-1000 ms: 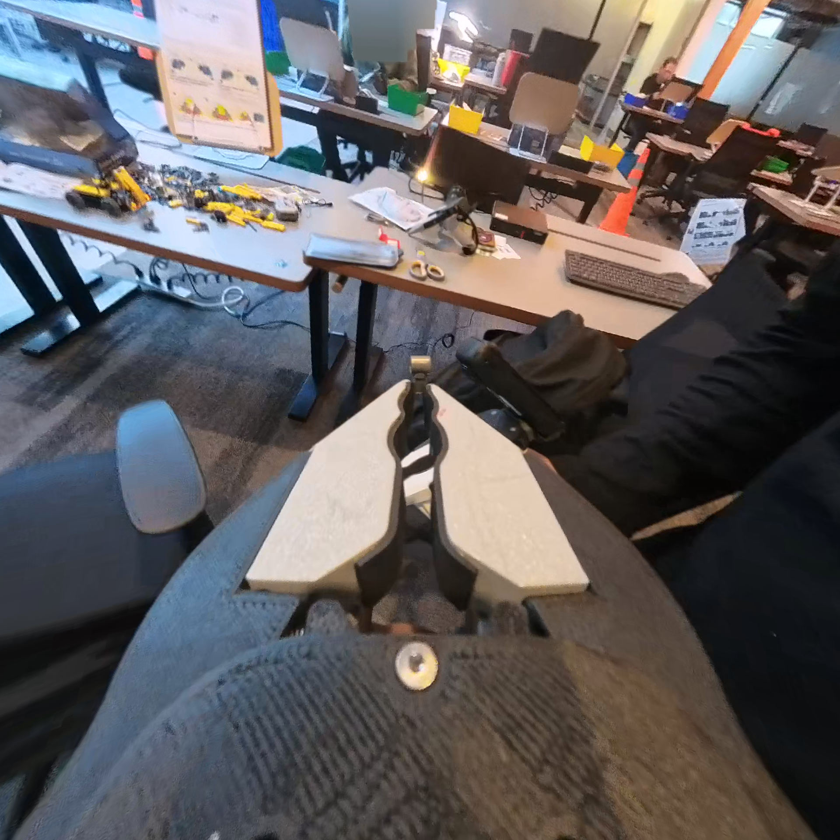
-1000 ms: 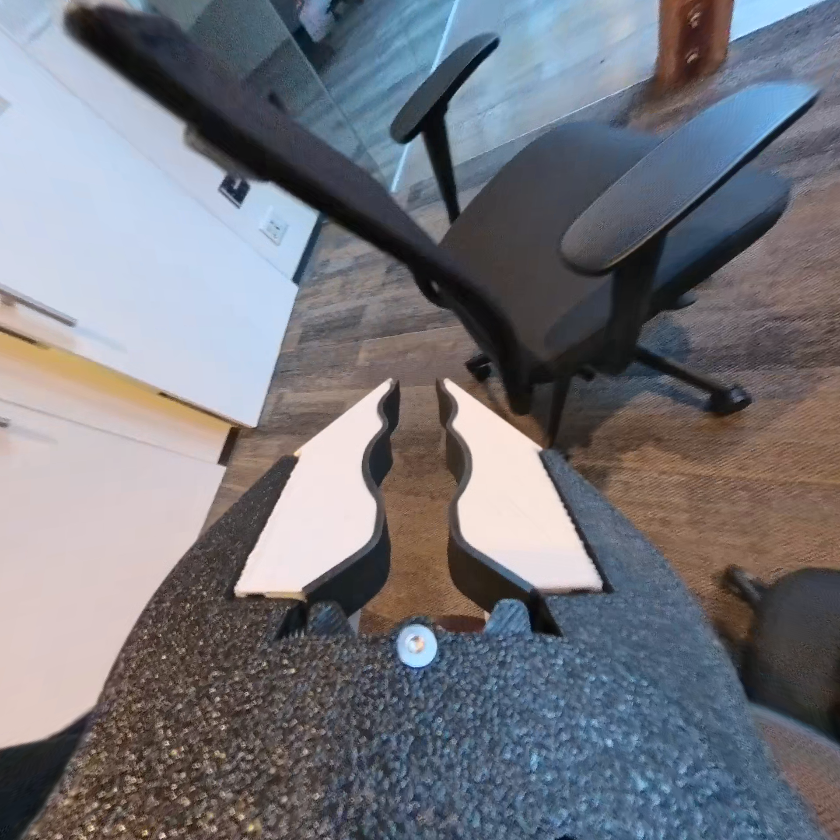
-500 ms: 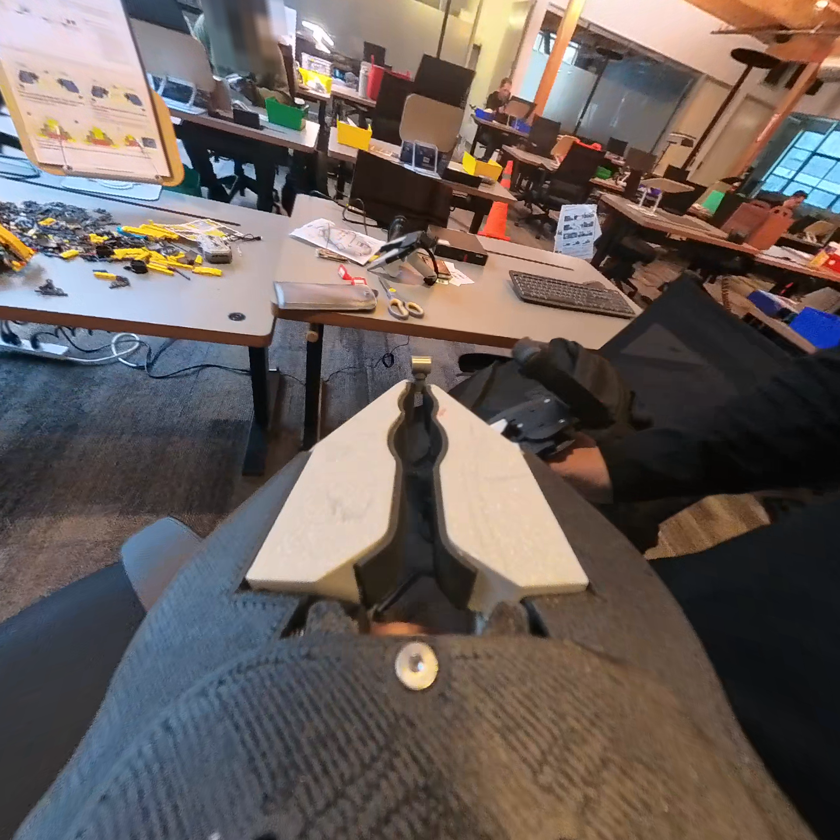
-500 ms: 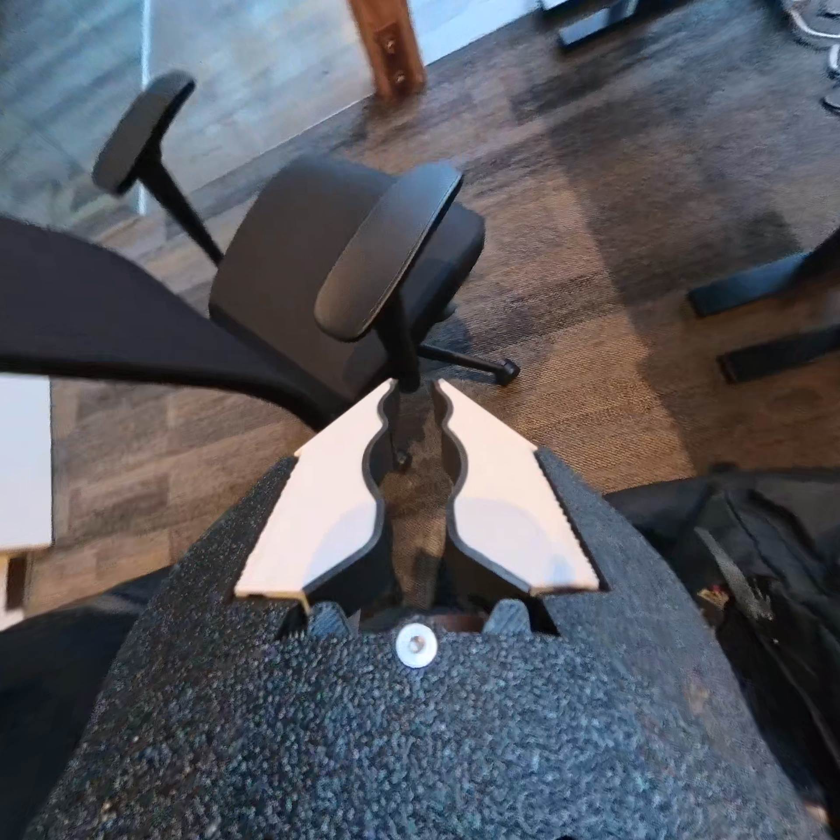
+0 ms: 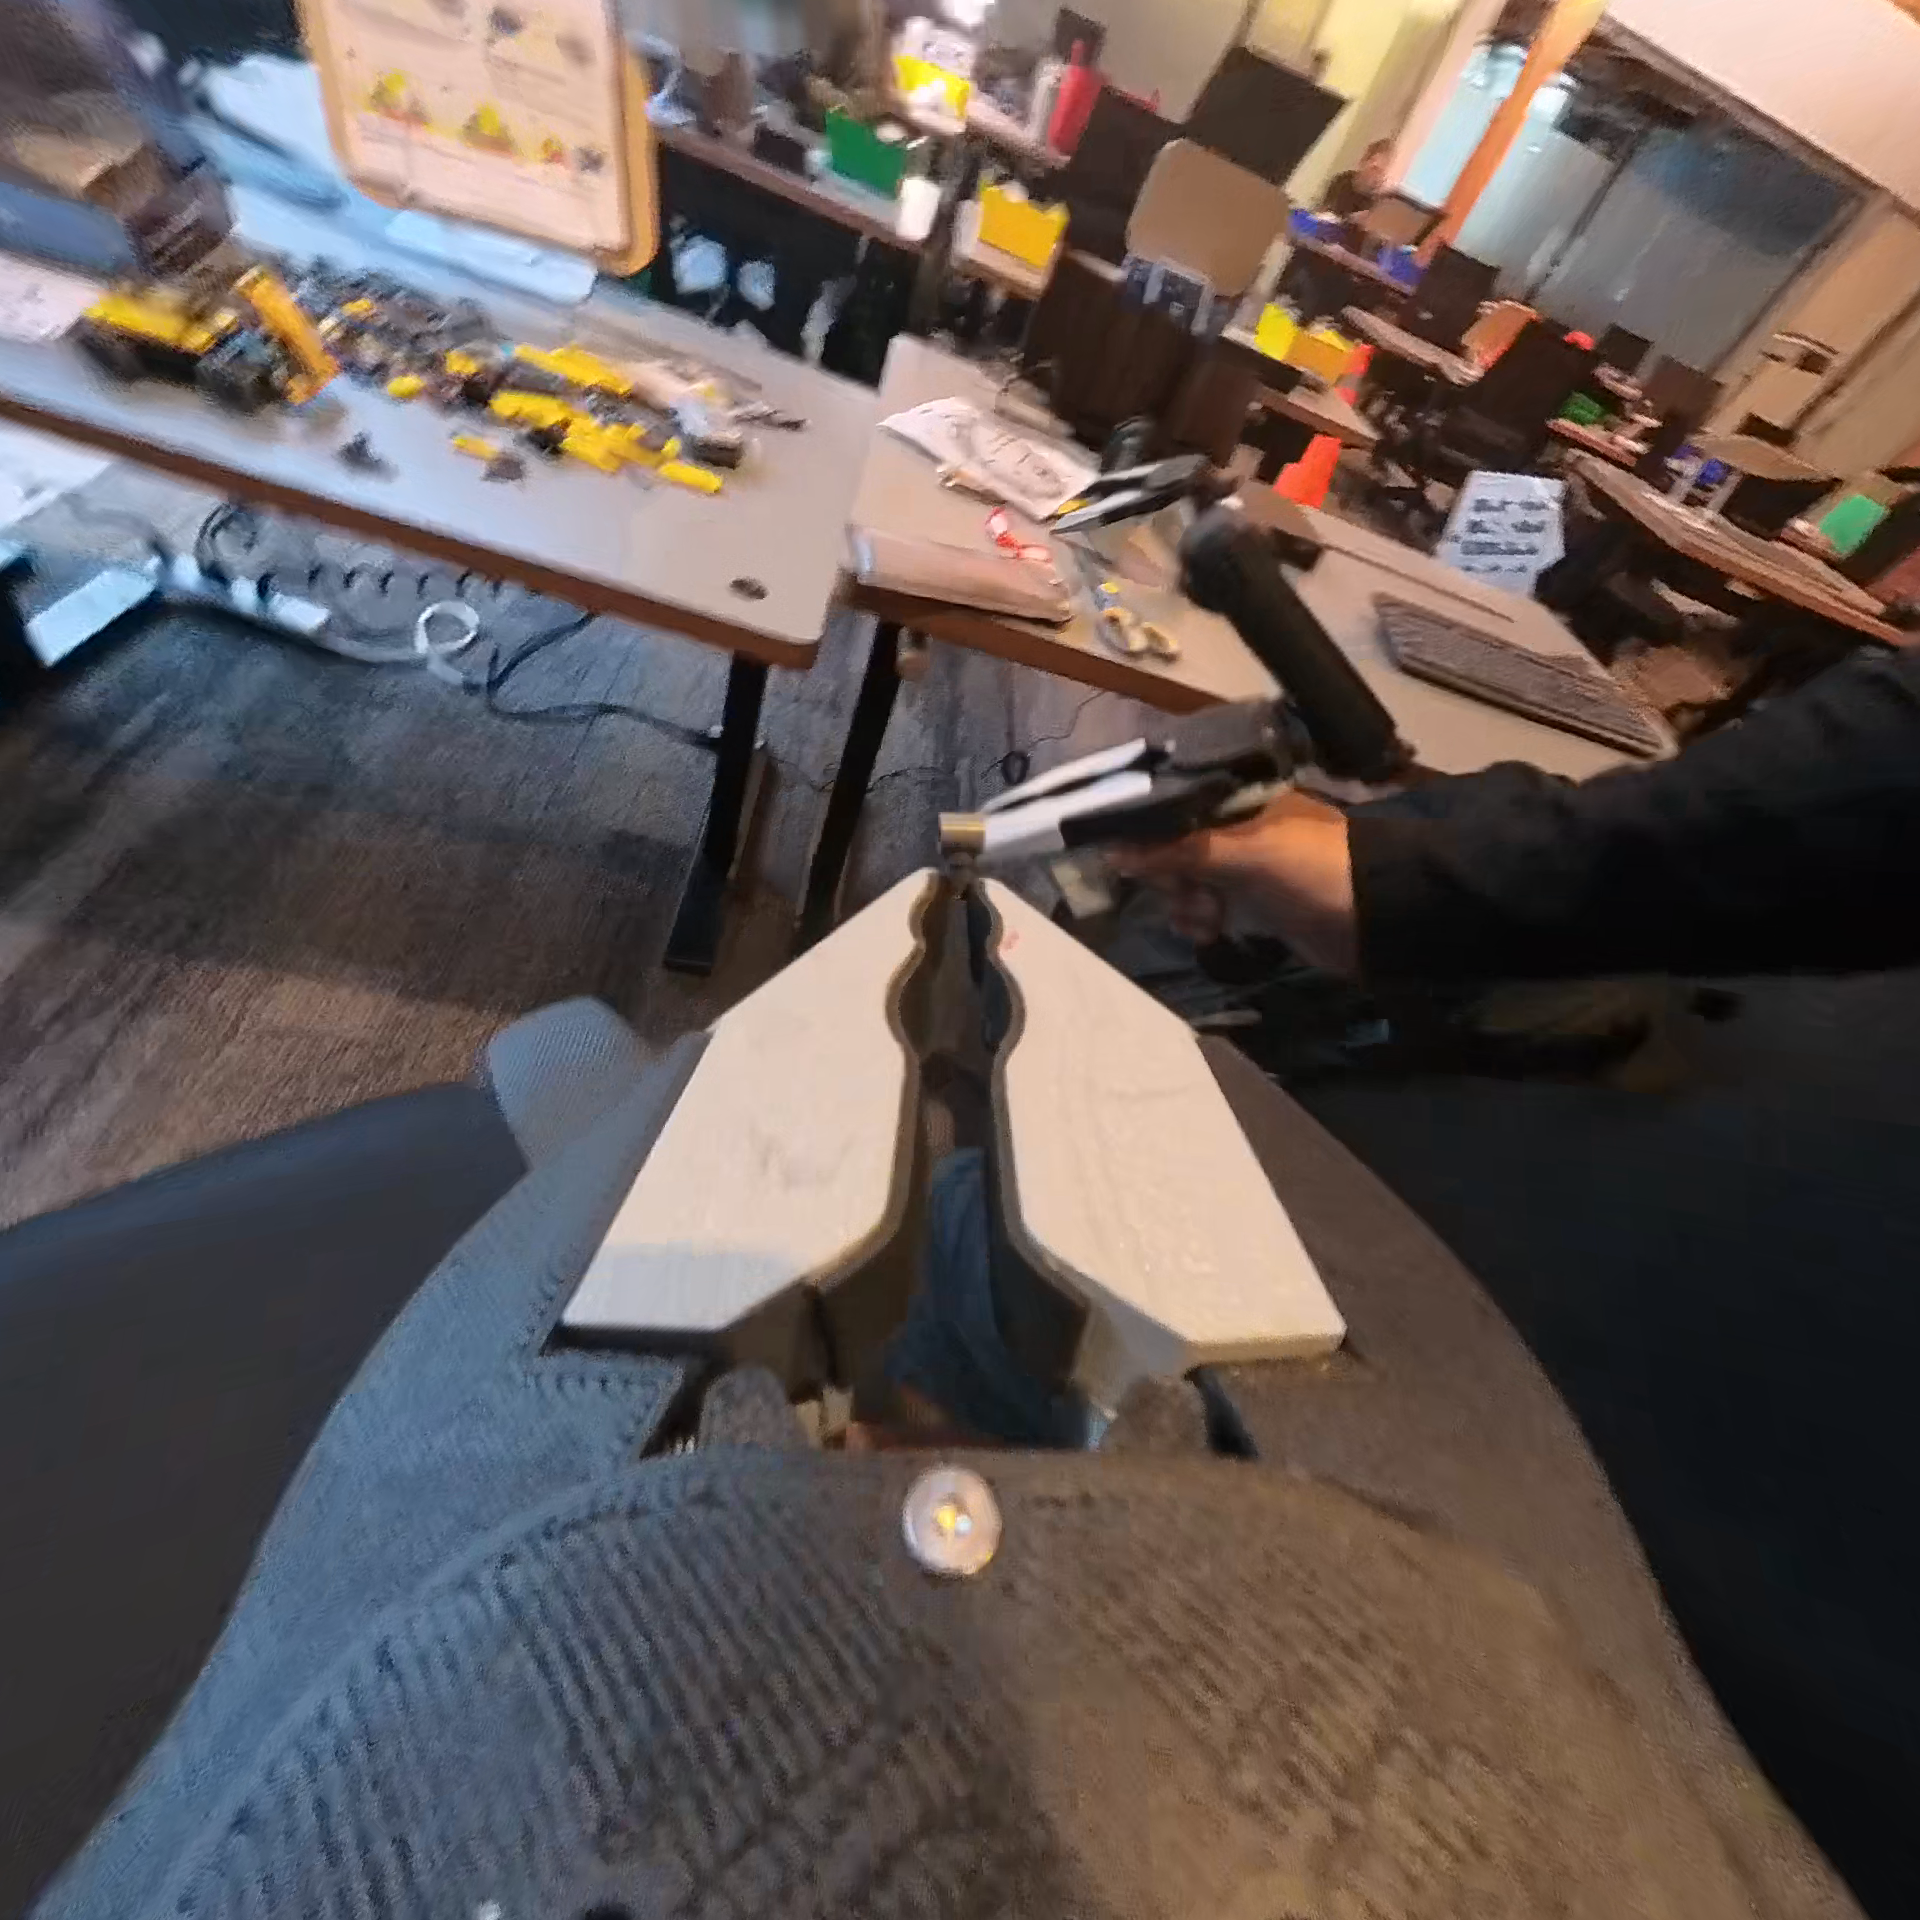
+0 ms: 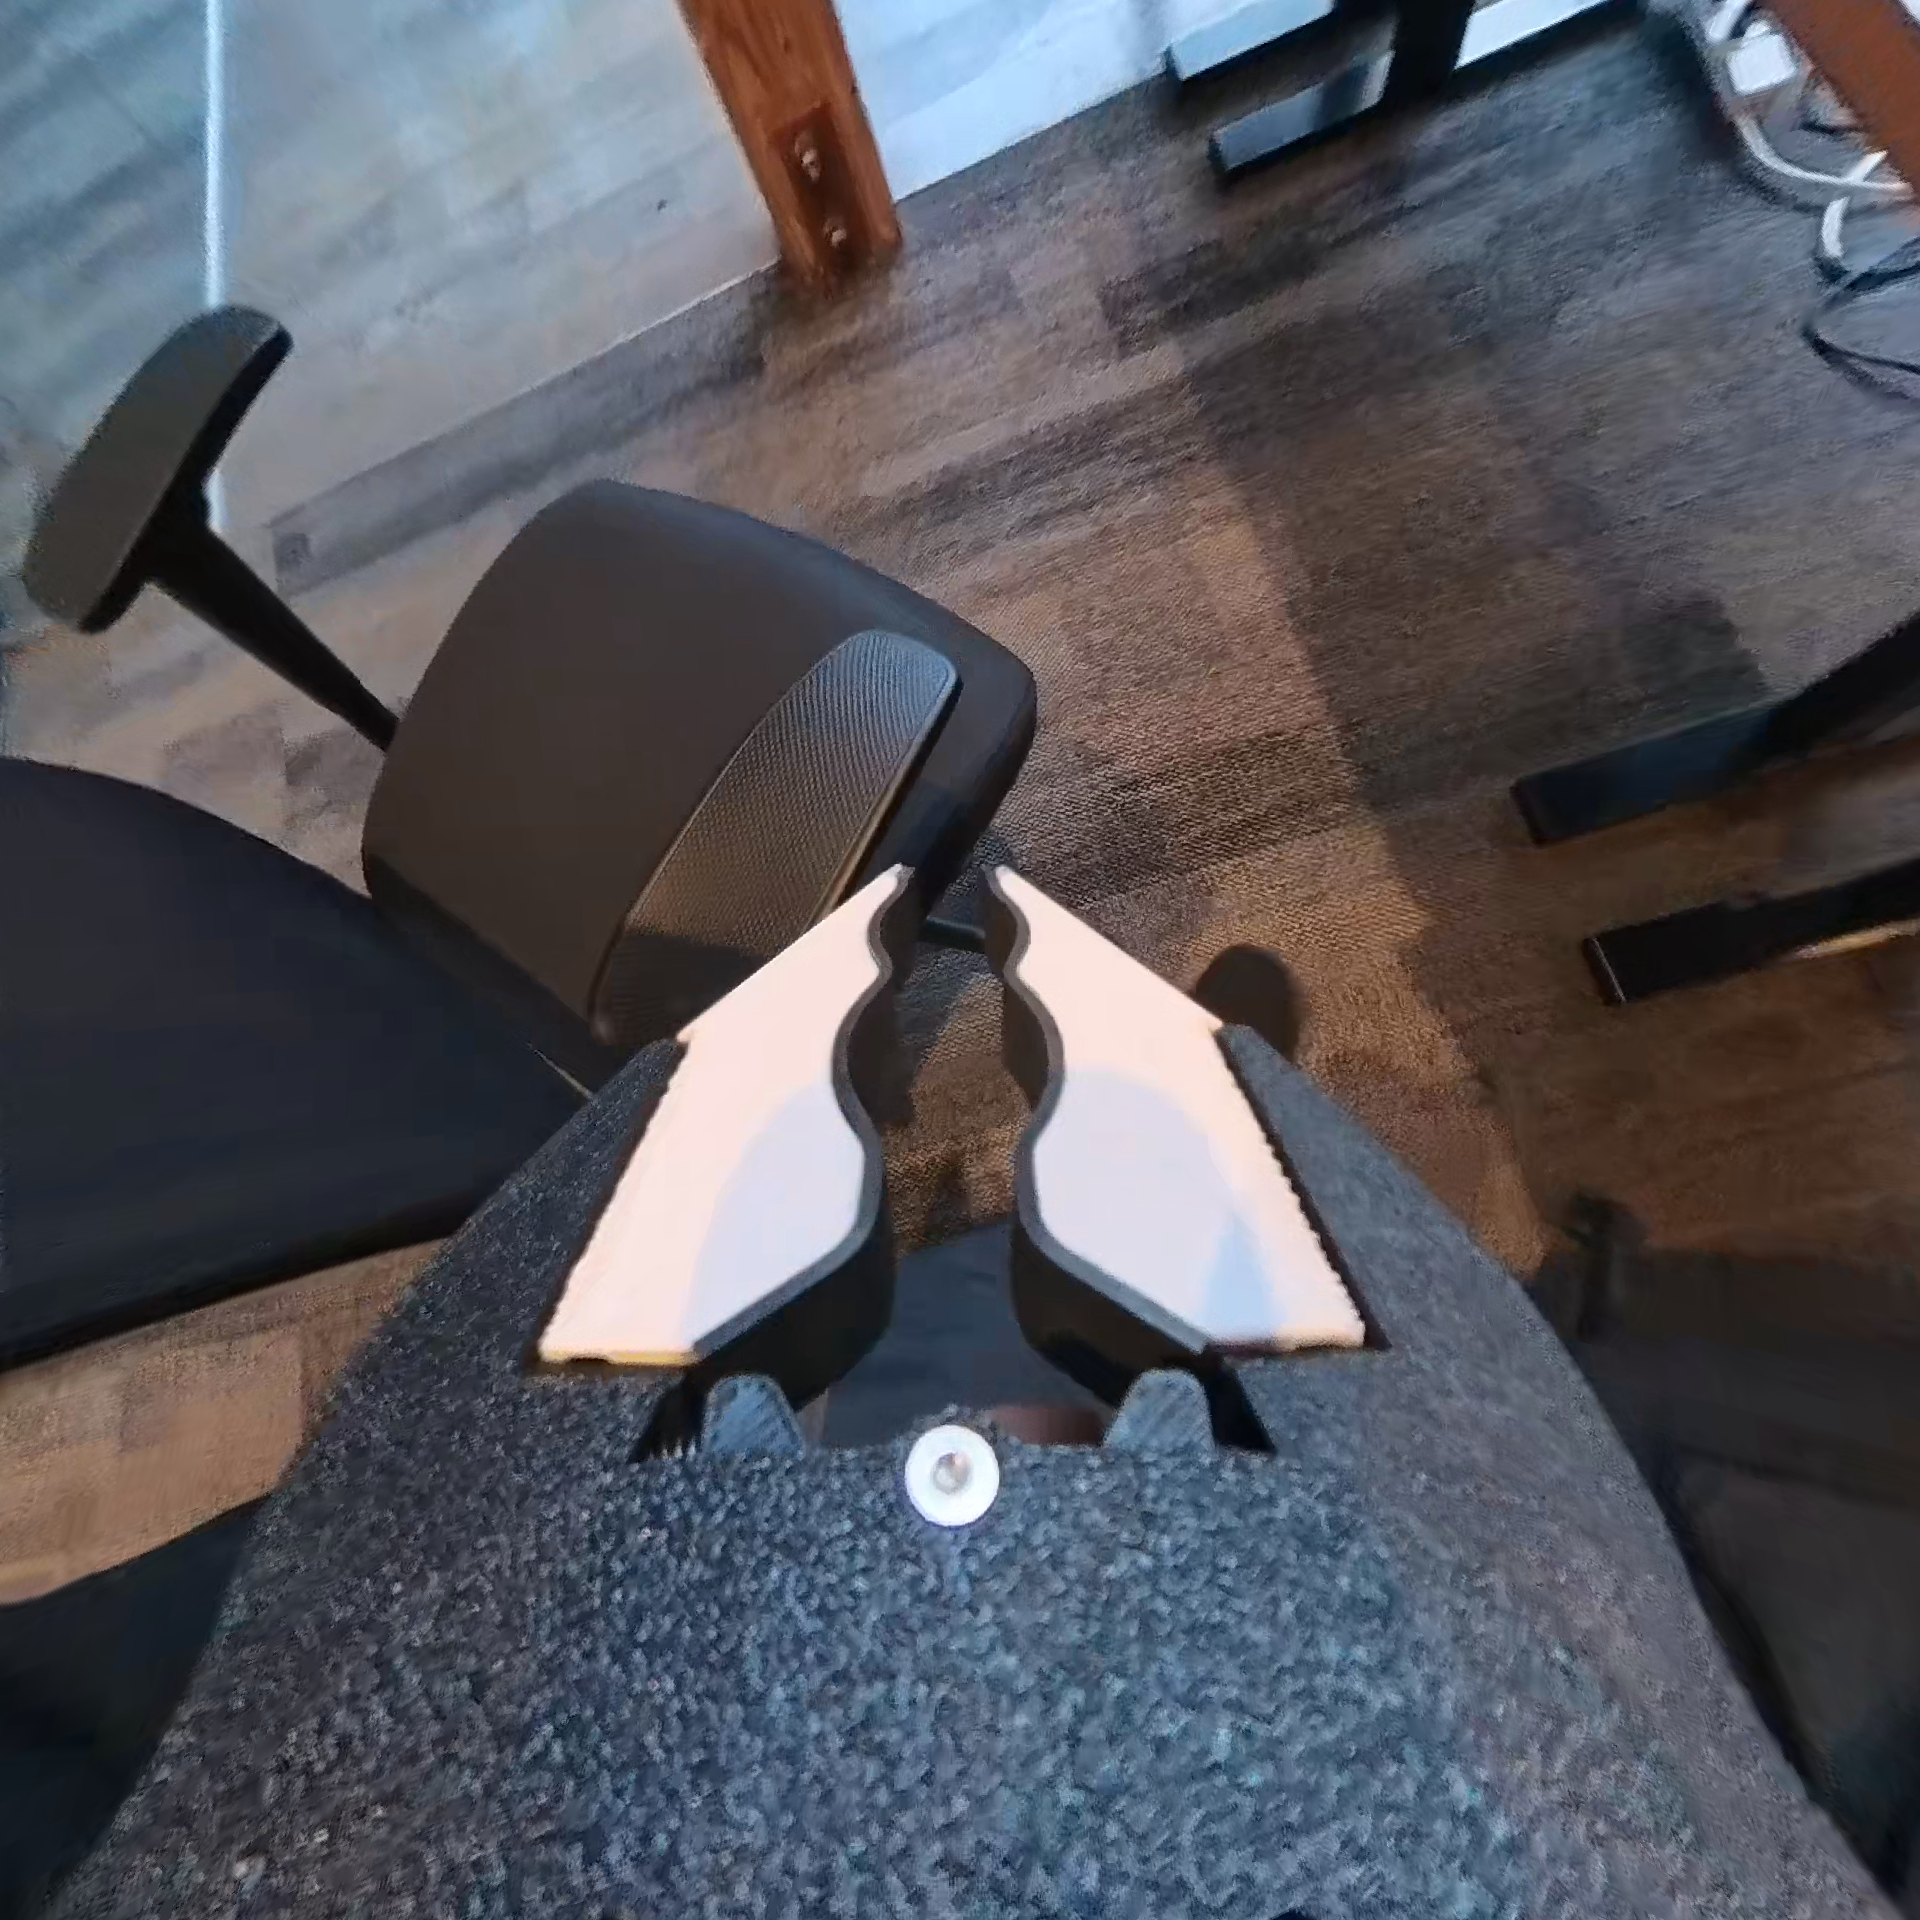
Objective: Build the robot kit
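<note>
From left wrist view: left claw [image 5: 961, 883] clamped together on small brass-coloured pin [image 5: 961, 834], held in air before desk [image 5: 623, 520]; right claw [image 5: 1049, 805] just beside pin. From right wrist view: right claw [image 6: 948, 883] apart, empty, above black office chair [image 6: 665, 769].

A small brass-coloured metal piece with a short cylindrical head [image 5: 962, 834] stands upright, pinched at the tips of the left gripper [image 5: 957, 902], whose white fingers press together around it. The right gripper [image 6: 947, 879] holds nothing, its white fingers slightly parted above a black office chair's armrest [image 6: 790, 821].
</note>
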A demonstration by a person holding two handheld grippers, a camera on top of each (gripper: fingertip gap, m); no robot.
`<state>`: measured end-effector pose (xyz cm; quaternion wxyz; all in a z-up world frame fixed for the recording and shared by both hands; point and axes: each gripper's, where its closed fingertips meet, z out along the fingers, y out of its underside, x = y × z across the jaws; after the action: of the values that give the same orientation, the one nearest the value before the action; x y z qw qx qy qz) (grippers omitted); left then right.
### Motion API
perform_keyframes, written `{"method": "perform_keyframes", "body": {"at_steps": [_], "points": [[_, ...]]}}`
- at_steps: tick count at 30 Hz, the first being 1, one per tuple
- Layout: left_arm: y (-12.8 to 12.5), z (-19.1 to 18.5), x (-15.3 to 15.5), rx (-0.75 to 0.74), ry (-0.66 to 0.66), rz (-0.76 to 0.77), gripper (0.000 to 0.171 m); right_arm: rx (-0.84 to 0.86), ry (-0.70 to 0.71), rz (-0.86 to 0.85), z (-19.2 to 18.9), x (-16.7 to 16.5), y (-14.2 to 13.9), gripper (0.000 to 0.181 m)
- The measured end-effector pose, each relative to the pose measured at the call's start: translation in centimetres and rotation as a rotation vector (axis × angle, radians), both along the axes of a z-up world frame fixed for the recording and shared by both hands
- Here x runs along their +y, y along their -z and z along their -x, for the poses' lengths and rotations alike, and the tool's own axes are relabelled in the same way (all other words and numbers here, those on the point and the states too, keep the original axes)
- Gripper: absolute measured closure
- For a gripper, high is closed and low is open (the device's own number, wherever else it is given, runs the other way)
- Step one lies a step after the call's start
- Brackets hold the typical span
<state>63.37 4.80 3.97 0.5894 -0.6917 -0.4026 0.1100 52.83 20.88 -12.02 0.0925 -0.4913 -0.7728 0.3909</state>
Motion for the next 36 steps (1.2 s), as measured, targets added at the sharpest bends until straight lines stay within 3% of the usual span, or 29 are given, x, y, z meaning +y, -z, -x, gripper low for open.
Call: {"method": "perform_keyframes", "body": {"at_steps": [3,8,12,14,17,21,25,32,36], "points": [[1.1,0.2,-2.7,-0.077,-0.104,-0.068,0.169,-0.001,-0.144,-0.035,5.5,-2.2,2.0,0.169],[3.6,2.7,-7.4,-0.148,-0.298,0.096,0.170,0.010,-0.416,0.010,16.1,-6.2,5.1,0.170],[5.7,6.8,-8.3,-0.327,-0.450,0.189,0.170,-0.037,-0.580,0.058,22.5,-6.3,6.2,0.169],[5.8,11.6,-6.5,-0.366,-0.484,0.170,0.170,-0.055,-0.619,0.087,25.1,-5.3,5.3,0.169],[5.6,20.7,-2.0,-0.326,-0.433,0.118,0.169,-0.039,-0.649,0.111,29.3,-3.3,3.2,0.169],[5.3,31.9,5.0,-0.259,-0.259,0.055,0.169,0.017,-0.616,0.124,34.8,0.2,0.3,0.169],[4.2,39.4,10.9,-0.199,-0.053,0.056,0.169,0.080,-0.550,0.128,39.5,4.0,-1.6,0.169],[1.9,49.9,16.5,-0.104,0.153,0.154,0.169,0.174,-0.298,0.160,45.2,10.0,-3.0,0.169],[4.0,57.5,19.5,-0.116,0.271,0.306,0.169,0.193,-0.068,0.186,47.3,14.2,-3.2,0.168]]}}
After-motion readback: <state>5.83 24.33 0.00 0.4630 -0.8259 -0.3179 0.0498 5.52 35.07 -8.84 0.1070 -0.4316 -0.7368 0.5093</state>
